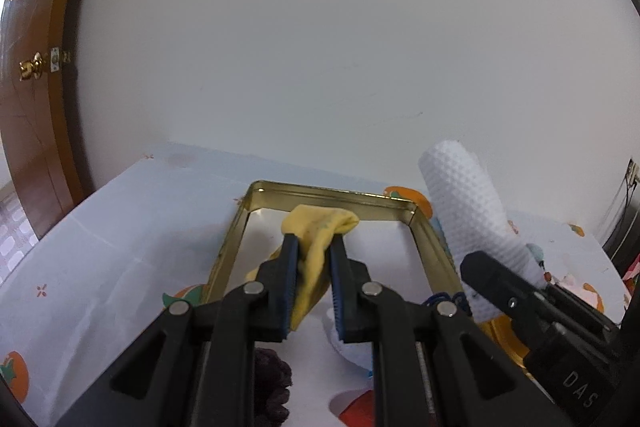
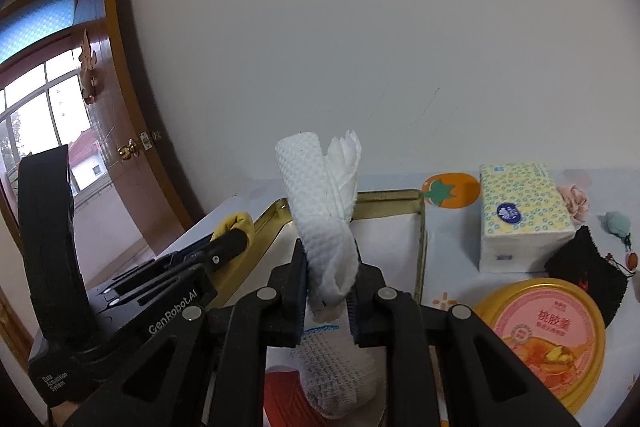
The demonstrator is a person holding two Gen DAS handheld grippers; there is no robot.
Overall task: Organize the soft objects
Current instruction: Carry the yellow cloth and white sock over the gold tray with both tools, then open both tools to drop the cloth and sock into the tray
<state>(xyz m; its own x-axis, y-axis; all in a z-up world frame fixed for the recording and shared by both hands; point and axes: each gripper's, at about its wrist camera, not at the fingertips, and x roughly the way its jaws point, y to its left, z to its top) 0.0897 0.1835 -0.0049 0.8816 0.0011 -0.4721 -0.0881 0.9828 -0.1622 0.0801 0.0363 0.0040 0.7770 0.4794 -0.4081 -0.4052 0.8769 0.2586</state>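
**Over the gold tin, both claws loaded**

Above the counter point(image 1: 100, 247), the left claw point(image 1: 314, 247) is clamped on a yellow cloth point(image 1: 316, 231), which bunches out past the fingertips and hangs over the near half of the gold tin point(image 1: 424, 239). The right claw point(image 2: 330, 279) is clamped on a rolled white waffle cloth point(image 2: 320, 211), held upright with its loose end fanning at the top, just in front of the tin's near rim.

To do this step well, I judge that each cloth should be lowered until it touches the tin's floor before the jaws part, so it slumps inside and does not drape over the rim. The yellow cloth looks better placed toward the left side, leaving room for the roll on the right; releasing one at a time should keep the claws from colliding, since they sit close together.

The tin shows a pale floor with nothing visibly resting in it, though the cloths hide part of it. To its right stand a tissue pack point(image 2: 520, 215) and a round lidded tin point(image 2: 548, 339), whose contents cannot be seen. A white knitted bundle point(image 2: 340, 375) and a dark fuzzy item point(image 1: 272, 383) lie on the counter below the claws, not yet put away.
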